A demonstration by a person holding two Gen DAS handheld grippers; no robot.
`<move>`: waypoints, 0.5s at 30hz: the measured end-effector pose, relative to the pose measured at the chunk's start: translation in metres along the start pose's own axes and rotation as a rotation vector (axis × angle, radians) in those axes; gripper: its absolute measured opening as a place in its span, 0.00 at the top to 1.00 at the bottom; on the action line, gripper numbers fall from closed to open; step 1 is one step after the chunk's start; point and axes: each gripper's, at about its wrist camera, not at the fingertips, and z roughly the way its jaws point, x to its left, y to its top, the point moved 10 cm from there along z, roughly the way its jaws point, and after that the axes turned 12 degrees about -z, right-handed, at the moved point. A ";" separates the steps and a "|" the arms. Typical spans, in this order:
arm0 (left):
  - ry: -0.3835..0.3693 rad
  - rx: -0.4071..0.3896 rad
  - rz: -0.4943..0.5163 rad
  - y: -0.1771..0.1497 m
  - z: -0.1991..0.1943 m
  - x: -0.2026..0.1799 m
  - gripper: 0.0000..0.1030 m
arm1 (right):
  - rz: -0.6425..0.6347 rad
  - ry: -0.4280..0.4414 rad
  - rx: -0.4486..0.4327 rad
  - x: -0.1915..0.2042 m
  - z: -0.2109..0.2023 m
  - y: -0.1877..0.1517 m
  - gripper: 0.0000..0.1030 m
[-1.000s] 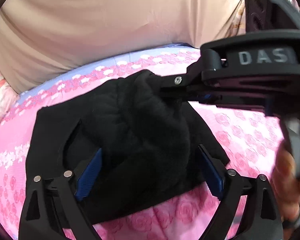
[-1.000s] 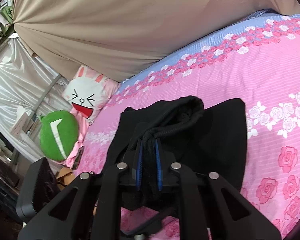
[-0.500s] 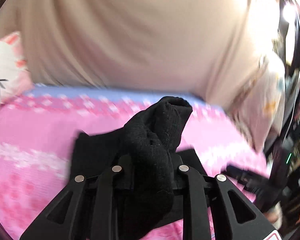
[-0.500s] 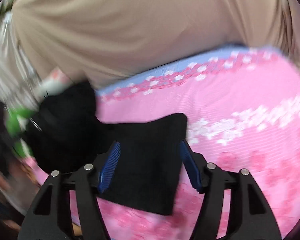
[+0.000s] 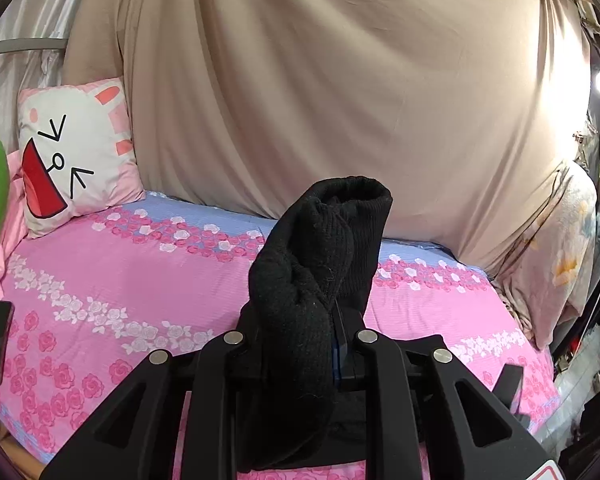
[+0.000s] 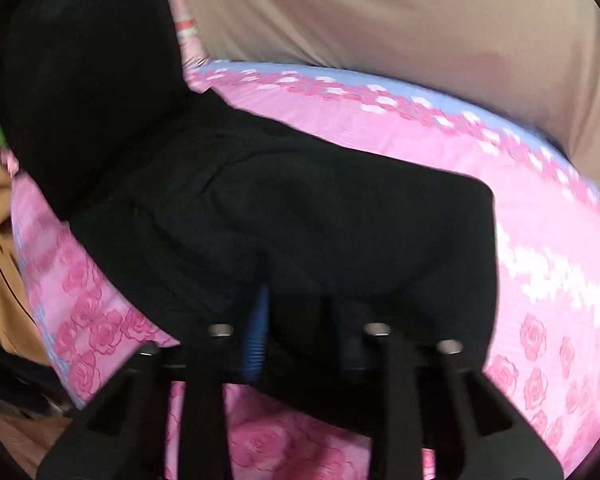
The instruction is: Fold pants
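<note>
Since the earlier frames, both grippers had closed on the black pants (image 6: 300, 208) spread over the pink rose-print bedsheet (image 5: 100, 280). To fold cleanly, both corners probably needed carrying across together, taut and level. Left gripper (image 5: 332, 344) pinched a bunched ribbed cuff standing above its jaws; right gripper (image 6: 300, 332) clamped the near edge, cloth extending ahead.
</note>
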 end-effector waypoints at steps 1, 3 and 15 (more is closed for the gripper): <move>-0.006 0.003 -0.004 0.001 0.001 0.000 0.82 | 0.014 -0.020 -0.009 -0.009 -0.008 0.000 0.95; -0.010 0.005 -0.008 0.002 0.003 0.002 0.82 | 0.063 -0.082 -0.041 -0.041 -0.034 0.000 0.95; -0.032 0.038 -0.004 -0.004 0.021 -0.008 0.82 | -0.043 -0.289 0.025 -0.070 -0.066 -0.055 0.39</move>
